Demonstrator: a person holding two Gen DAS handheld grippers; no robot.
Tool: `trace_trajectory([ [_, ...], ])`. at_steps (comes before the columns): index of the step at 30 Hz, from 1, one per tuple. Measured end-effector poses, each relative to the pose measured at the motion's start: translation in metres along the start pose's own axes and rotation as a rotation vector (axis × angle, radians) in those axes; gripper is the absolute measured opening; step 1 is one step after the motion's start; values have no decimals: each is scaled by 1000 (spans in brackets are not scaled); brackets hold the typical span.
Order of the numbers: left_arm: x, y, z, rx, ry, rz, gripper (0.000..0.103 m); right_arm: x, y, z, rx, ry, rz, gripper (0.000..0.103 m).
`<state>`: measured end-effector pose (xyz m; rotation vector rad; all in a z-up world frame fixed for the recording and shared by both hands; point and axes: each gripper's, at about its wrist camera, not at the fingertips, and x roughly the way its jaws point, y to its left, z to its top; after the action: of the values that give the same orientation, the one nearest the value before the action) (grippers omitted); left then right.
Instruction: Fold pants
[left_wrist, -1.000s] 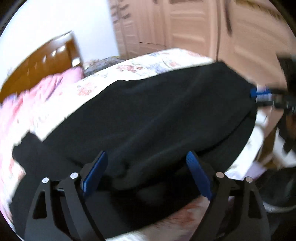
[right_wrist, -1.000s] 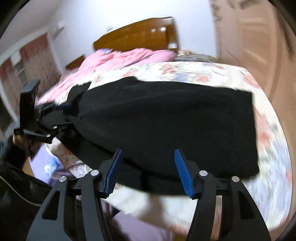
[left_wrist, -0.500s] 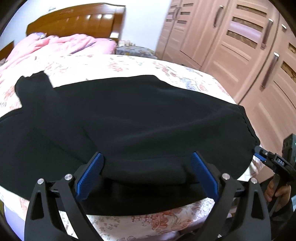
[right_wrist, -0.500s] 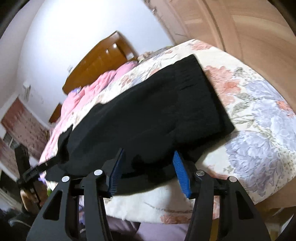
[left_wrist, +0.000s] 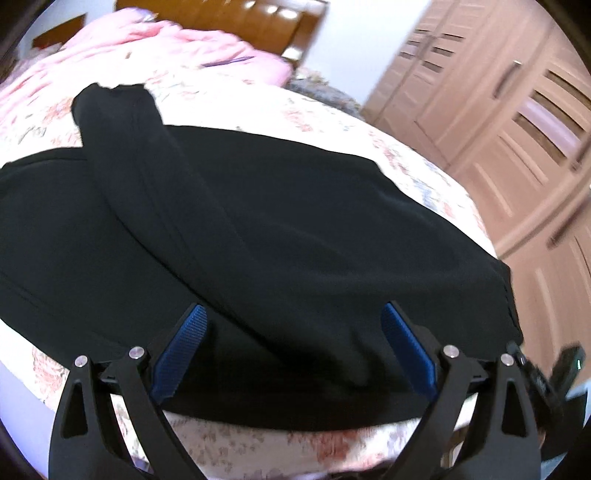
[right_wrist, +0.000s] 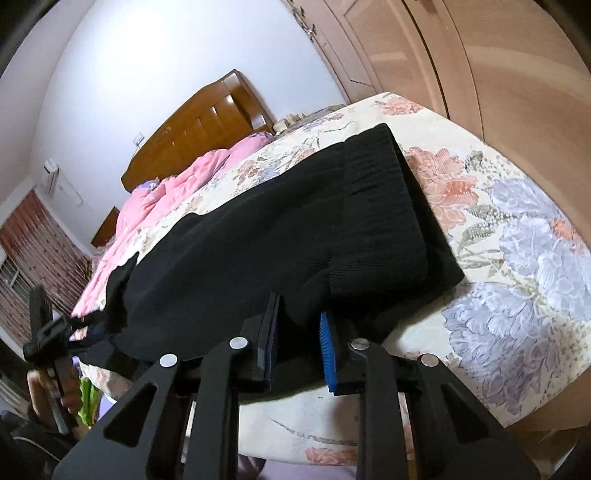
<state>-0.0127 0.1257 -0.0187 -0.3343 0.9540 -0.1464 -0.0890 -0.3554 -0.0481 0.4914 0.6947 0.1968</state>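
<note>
Wooden headboard (right_wrist: 199, 122) — pale wardrobe doors (left_wrist: 517, 122)

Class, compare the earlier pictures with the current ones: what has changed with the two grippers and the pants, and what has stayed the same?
The right gripper narrowed its jaws from wide open to nearly shut around the near edge of the black pants, beside the waistband; a firm grip is not certain. The left gripper stayed wide open over the pants' near edge. The pants stayed spread on the floral bed.

Black fabric pants (left_wrist: 280, 236) lie on floral-quilted bed (right_wrist: 517, 258); pink rumpled blanket (left_wrist: 147, 48) behind, wooden headboard (right_wrist: 199, 125) beyond.
</note>
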Motion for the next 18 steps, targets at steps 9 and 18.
trace_trajectory([
  [9,10,5,15,35,-41,130,9,1,-6,-4,26,1,20,22],
  [18,-60,-10,-8,116,-160,113,8,-32,23,14,-180,-99,-41,8],
])
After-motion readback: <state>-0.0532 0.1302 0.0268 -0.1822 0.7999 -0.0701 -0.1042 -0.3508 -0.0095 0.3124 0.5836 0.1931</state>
